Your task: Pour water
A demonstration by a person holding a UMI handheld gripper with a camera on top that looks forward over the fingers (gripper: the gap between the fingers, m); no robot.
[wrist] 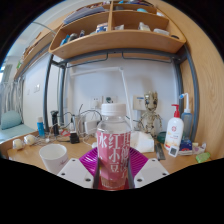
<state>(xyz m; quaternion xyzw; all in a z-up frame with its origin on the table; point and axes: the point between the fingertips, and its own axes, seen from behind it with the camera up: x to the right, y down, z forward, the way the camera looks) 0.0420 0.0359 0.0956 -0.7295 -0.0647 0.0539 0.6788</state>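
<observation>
From here I see a clear, glossy plastic bottle [112, 150] with a smooth pink printed label. The shelf [110, 38] overhead looks like pale wood, matt. The white cup [53, 157] reads as smooth (plastic or paper, I cannot tell). The pump bottle [175, 128] is shiny white plastic.

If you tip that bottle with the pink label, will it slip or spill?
Probably no spill at first: the bottle seems to have a white cap on. Its smooth plastic could be slippery, though the gripper fingers seem to press both sides. It is tall and narrow, so standing free it would likely topple easily.
</observation>
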